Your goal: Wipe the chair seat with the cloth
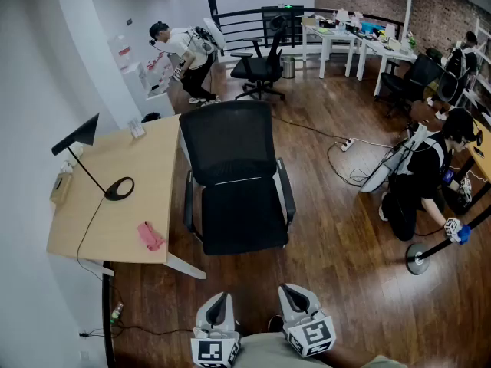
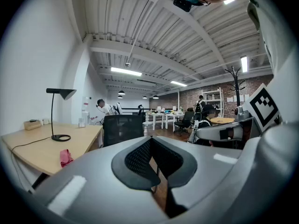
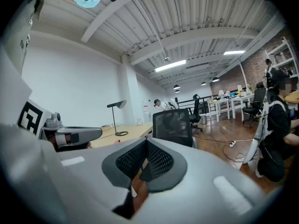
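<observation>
cloth [image 1: 150,236]: pink, crumpled, lying on the desk [image 1: 146,167] near its front edge, about 9 o'clock from the chair seat [image 1: 244,221] and clear of it. Not picked up.

The seat is black and bare, nothing on it. The chair is straight ahead at 12 o'clock, just right of the desk.

left gripper [image 1: 218,310] and right gripper [image 1: 299,300] are both low by my body at 6 o'clock, well apart from the cloth and the chair. Each gripper's own view shows its jaws pressed together with nothing between them. The cloth is roughly 10 o'clock from the left gripper.

Progress, my read: zero, no grab and no wipe. Left to do: open the jaws, take the cloth, go over the seat.

desk lamp [image 1: 115,188] sits at 11 o'clock from the cloth.

Writing: none legible. Only black-and-white square markers on the gripper cubes; anything else is too small to read.
</observation>
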Motion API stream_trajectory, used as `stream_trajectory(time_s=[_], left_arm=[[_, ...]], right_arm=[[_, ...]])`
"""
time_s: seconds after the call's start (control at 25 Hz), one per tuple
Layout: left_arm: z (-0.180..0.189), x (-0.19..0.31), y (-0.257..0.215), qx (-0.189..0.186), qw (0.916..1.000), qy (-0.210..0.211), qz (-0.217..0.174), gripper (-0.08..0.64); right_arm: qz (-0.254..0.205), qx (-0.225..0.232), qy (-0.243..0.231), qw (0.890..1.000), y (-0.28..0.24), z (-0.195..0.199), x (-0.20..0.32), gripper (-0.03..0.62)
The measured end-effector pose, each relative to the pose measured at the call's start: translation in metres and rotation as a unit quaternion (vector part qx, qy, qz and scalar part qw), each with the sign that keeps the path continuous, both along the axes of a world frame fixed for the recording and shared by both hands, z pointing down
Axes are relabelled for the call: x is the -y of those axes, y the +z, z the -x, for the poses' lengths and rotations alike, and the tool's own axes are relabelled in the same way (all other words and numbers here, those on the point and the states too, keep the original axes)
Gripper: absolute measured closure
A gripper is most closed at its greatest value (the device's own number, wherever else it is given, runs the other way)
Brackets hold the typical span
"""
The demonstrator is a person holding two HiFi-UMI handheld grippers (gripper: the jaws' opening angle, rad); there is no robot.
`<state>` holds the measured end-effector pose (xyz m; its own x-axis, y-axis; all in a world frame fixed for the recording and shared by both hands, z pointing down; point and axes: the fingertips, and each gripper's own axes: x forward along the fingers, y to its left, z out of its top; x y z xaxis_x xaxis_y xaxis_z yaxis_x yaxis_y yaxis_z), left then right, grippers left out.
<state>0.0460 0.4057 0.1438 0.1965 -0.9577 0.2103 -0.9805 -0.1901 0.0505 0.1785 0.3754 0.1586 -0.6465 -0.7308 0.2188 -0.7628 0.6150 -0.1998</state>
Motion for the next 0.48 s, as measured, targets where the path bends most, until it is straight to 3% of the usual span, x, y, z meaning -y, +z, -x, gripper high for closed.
stream_trajectory(time_s=[0.48], left_arm=[[0.045, 0.051, 0.008, -0.015, 0.9998, -0.001, -0.013, 0.554]], right_arm=[[-0.028, -0.009, 0.029, 0.999, -0.002, 0.033, 0.061, 0.592]])
